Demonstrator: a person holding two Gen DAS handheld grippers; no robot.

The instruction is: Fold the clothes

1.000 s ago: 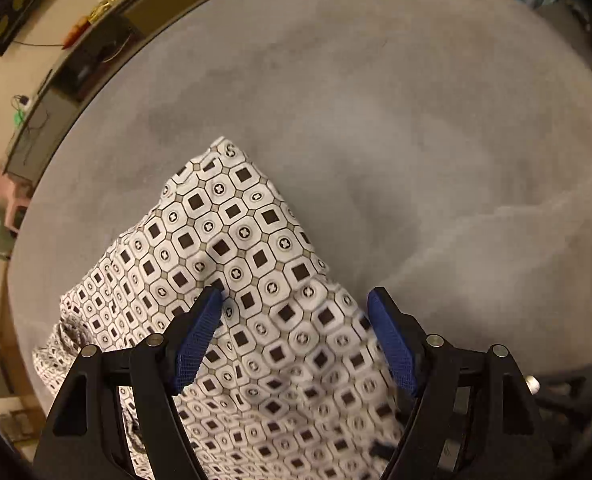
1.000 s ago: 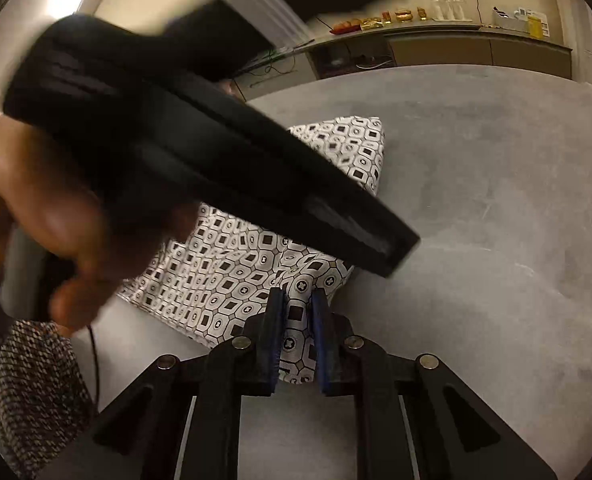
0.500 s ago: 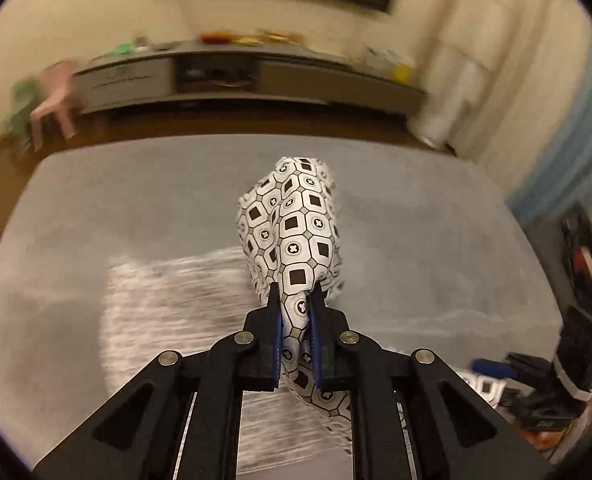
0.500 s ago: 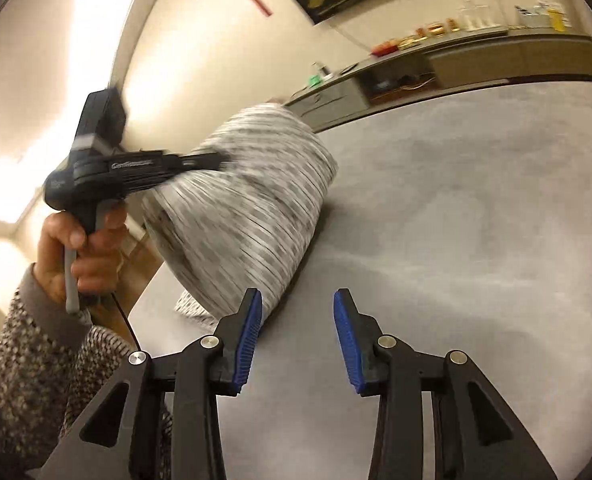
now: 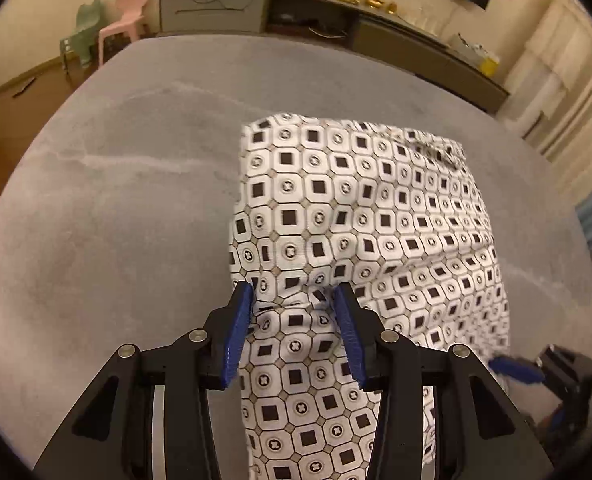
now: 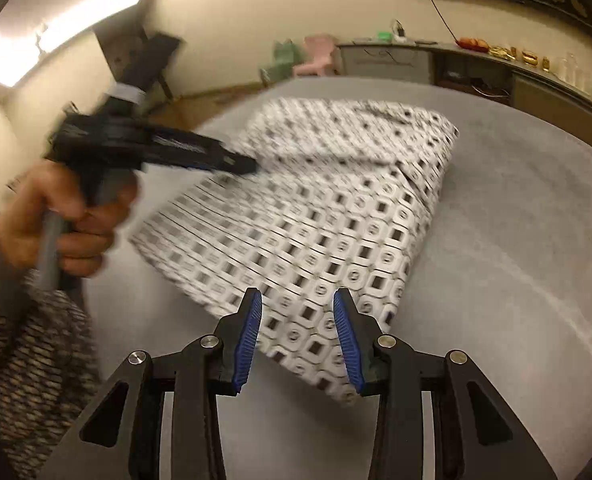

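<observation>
On the grey table (image 5: 115, 200) lies the patterned garment (image 5: 356, 216), folded into a rough rectangle. The left gripper (image 5: 293, 320) hangs over its near edge, blue pads spread, cloth between them but seemingly unpinched. The right gripper (image 6: 298, 332) is spread above the garment's near corner, the view blurred.

The garment (image 5: 360, 216) lies on the table (image 5: 115, 200) — cabinet (image 5: 255, 12) behind it.
</observation>
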